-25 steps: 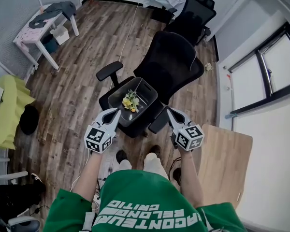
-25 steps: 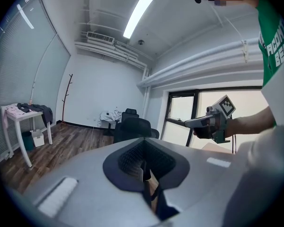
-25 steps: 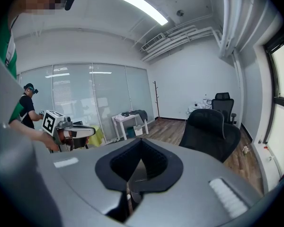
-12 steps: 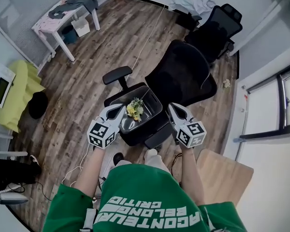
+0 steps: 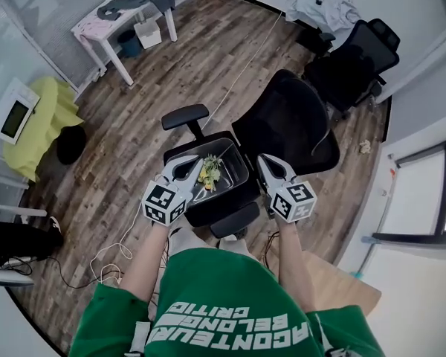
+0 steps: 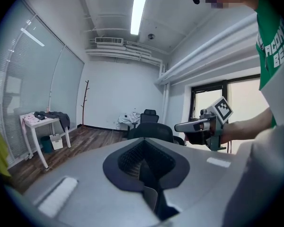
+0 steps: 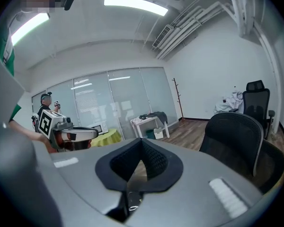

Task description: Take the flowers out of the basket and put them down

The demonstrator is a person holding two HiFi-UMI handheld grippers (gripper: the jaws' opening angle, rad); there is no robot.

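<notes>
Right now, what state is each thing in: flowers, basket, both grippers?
flowers, lying in the basket, not gripped.
basket, upright on the chair seat, open-topped.
left gripper, shut, empty, at the basket's left rim.
right gripper, shut, empty, at the basket's right side.

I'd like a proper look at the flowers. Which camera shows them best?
The head view: the flowers lie in the basket on the chair, seen from above. Both gripper views look across the room and miss them.

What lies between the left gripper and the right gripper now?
In the head view, the basket holding the flowers sits between the left gripper and the right gripper.
</notes>
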